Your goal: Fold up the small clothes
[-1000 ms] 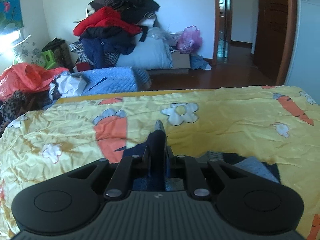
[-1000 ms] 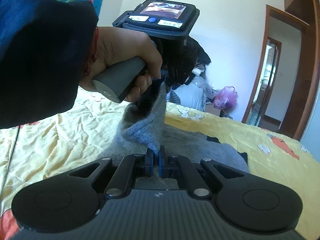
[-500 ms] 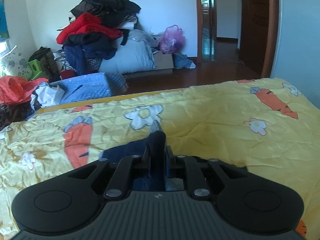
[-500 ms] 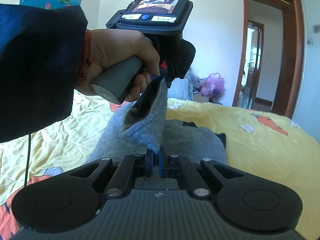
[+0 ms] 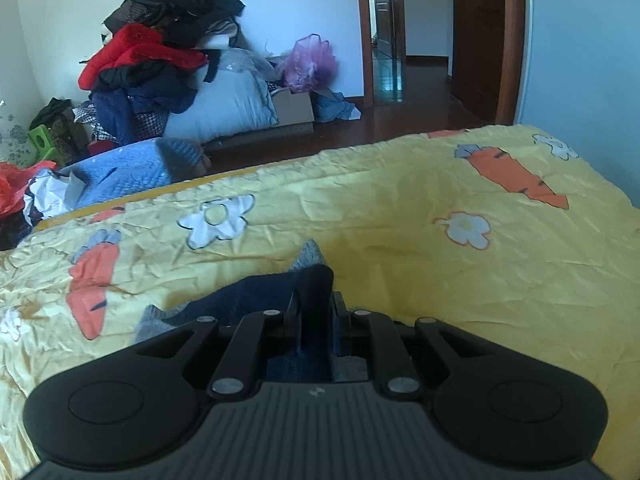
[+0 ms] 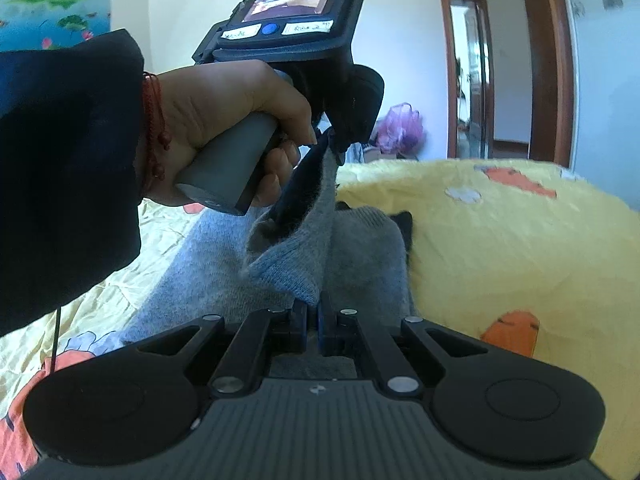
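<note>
Both grippers pinch one edge of the sock [image 6: 352, 252], its body lying on the bed [image 6: 500, 240]. The left gripper [image 6: 326, 138] and right gripper [image 6: 314, 308] have fingers closed on cloth. Next, probably, carry this edge over.

Two handheld grippers are at work: the left gripper [image 6: 332, 140], high in the middle of the right wrist view, and the right gripper [image 6: 314, 312] at that view's lower centre. One hand [image 6: 224, 128] shows, wrapped round a grip. One grey garment [image 6: 360, 252] hangs between them. One yellow bedsheet [image 5: 400, 208] fills the middle of the left wrist view; on it I count three printed carrots [image 5: 516, 172] and four white flowers [image 5: 218, 220]. At upper left there is one clothes pile [image 5: 160, 52], and one purple bag [image 5: 310, 64] beside one cardboard box [image 5: 296, 110].
</note>
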Demonstrator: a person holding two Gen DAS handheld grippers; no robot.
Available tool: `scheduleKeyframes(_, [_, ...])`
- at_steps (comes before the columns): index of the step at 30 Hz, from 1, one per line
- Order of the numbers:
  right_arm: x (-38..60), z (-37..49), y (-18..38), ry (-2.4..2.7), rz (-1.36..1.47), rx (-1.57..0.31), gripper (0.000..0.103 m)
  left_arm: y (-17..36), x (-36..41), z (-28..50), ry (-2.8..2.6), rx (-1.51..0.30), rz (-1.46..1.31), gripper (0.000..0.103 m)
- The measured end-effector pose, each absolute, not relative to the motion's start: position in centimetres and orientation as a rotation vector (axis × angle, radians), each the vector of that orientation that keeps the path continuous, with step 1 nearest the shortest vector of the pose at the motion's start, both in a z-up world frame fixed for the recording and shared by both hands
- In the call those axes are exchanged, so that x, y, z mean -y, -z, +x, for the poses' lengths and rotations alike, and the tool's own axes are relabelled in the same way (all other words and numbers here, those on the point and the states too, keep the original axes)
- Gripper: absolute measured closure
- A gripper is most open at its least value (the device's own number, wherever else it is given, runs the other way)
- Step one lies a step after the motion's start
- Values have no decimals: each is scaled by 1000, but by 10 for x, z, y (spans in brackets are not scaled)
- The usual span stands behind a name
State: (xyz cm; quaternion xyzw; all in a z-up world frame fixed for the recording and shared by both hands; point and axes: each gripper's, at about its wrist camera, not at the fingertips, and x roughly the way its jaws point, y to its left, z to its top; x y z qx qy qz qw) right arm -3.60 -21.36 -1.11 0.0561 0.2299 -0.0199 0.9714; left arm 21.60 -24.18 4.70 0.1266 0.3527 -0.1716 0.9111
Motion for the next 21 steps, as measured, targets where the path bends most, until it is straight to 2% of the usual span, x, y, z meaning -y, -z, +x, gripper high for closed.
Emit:
scheduleKeyframes(18, [248, -33, 36, 29, 358, -532, 92, -16, 270, 220, 389, -804, 254, 88])
scheduleKeyframes(20, [253, -30, 37, 28, 386, -542, 92, -17, 266, 226, 396, -831, 213, 83])
scheduleKeyframes(21, [255, -29, 39, 26, 402, -549, 92, -18, 264, 228, 387, -839, 198, 71])
